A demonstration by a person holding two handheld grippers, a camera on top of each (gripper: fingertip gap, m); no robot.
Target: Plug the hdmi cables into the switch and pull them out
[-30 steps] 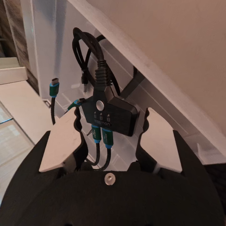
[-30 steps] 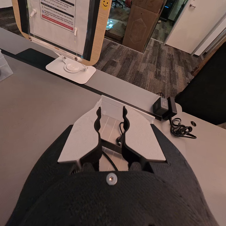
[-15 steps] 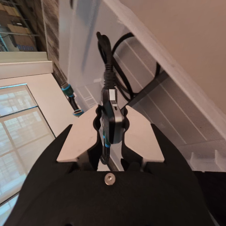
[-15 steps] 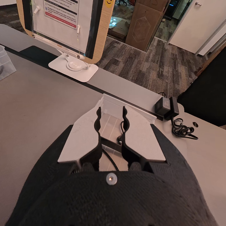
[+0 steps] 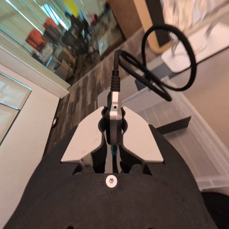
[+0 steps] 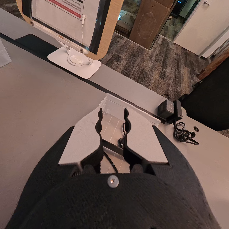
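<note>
Edgewise, black silver-edged switch (cable looped), claw-pinched

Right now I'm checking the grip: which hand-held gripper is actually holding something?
The left hand-held gripper: it is shut edge-on on the HDMI switch. The right hand-held gripper hangs open and empty above the clear tray.
</note>
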